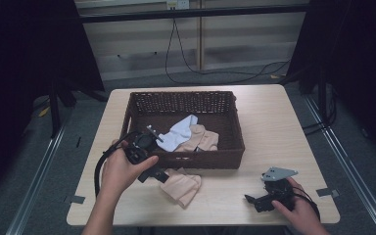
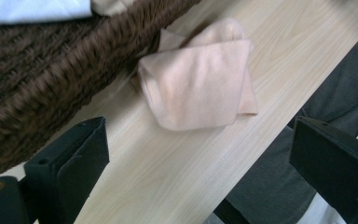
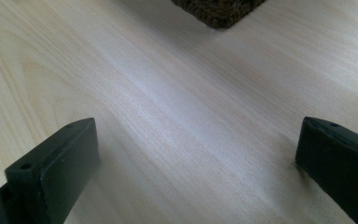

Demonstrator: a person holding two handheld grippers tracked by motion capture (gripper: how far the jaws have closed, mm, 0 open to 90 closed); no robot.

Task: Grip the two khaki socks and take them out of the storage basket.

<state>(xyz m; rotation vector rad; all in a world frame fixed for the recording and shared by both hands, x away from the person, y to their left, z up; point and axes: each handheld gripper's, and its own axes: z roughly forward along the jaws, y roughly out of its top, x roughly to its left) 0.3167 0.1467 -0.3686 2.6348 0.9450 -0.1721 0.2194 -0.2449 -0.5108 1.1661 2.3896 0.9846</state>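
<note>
Basket (image 1: 231, 147) holds white cloth (image 1: 182, 131) and peach cloth (image 1: 201, 138), partly hidden. Folded peach cloth (image 2: 200, 79) lies on counter (image 1: 274, 127) beside it. Left gripper (image 1: 157, 175) and right gripper (image 1: 250, 200): jaws apart, empty.

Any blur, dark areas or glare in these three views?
High view: dark surroundings, evenly lit table. Left gripper view: basket wall smeared soft, peach cloth sharper. Right gripper view: soft throughout, pale sheen on the wood, no harsh glare.
</note>
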